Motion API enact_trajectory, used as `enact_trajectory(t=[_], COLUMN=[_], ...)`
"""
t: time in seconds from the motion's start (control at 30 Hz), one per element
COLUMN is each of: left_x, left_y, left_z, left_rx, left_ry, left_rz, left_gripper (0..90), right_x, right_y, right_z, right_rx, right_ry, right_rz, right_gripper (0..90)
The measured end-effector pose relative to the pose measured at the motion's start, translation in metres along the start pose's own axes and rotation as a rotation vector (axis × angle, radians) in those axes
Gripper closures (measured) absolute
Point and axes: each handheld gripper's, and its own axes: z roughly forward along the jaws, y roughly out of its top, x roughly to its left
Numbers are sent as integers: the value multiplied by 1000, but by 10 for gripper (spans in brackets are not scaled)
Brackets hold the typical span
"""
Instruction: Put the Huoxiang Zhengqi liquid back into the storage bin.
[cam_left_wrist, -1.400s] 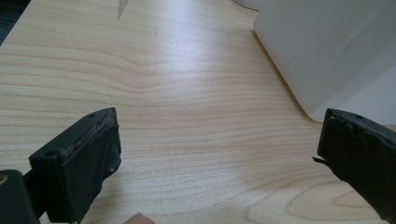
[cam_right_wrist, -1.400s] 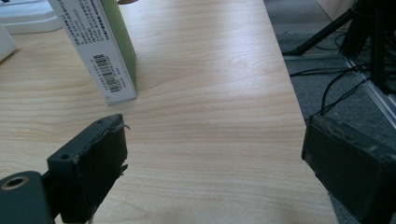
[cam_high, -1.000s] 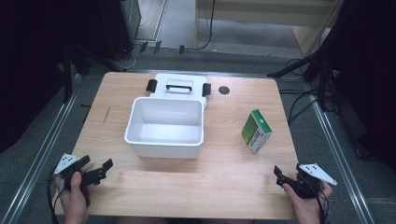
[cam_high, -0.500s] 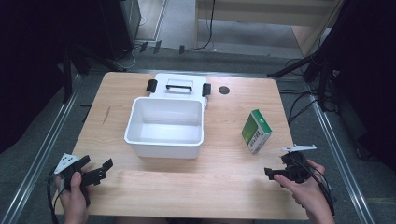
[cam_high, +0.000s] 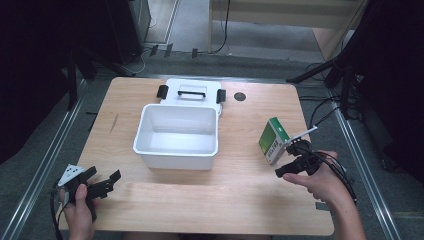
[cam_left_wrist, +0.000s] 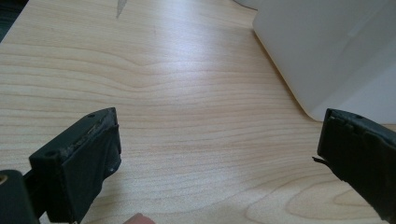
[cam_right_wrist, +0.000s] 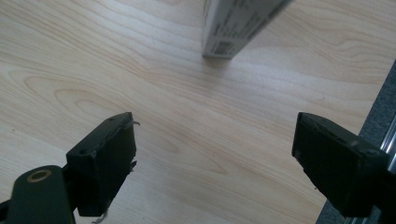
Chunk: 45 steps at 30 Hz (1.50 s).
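A green and white carton (cam_high: 273, 140) stands upright on the wooden table (cam_high: 235, 200), right of an open white bin (cam_high: 176, 135). My right gripper (cam_high: 286, 160) hovers just in front of the carton, its jaws open with nothing between them. In the right gripper view the carton's lower end (cam_right_wrist: 236, 25) sits ahead of the open right gripper (cam_right_wrist: 215, 154), above bare wood. My left gripper (cam_high: 103, 178) rests near the table's front left corner, open and empty. From the left gripper view, the left gripper (cam_left_wrist: 217, 154) faces the bin's wall (cam_left_wrist: 327, 51) at upper right.
The bin's white lid (cam_high: 190, 92), with a black handle and black latches, lies flat behind the bin. A small black round disc (cam_high: 240, 96) sits at the back right. Metal rails (cam_high: 45, 165) run along both sides of the table. Cables trail past the right edge.
My right gripper has risen from the front right corner and moved in toward the carton, jaws still wide. The left gripper, bin and carton have stayed put.
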Motion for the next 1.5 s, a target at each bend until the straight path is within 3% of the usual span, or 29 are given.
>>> enact_trajectory(t=[0.53,0.73,0.93,1.27,1.5], left_x=[0,0,0,0,-1], left_y=[0,0,0,0,-1], left_z=[0,0,0,-1,-3], left_rx=[-2,-3,-3,-22,-62], left_ry=[-1,-1,-1,10,39], left_rz=[-4,-6,-7,-3,11], left_gripper=[1,1,0,0,0], right_x=[5,3,-3,-4,-6], right_y=[49,67,83,101,108], right_z=[-17,-18,-15,-2,6], right_rx=[16,20,36,31,38], right_ry=[-9,-58,-85,-84,-66], right_rz=[-5,-6,-8,3,21], right_gripper=[128,129,128,130,291])
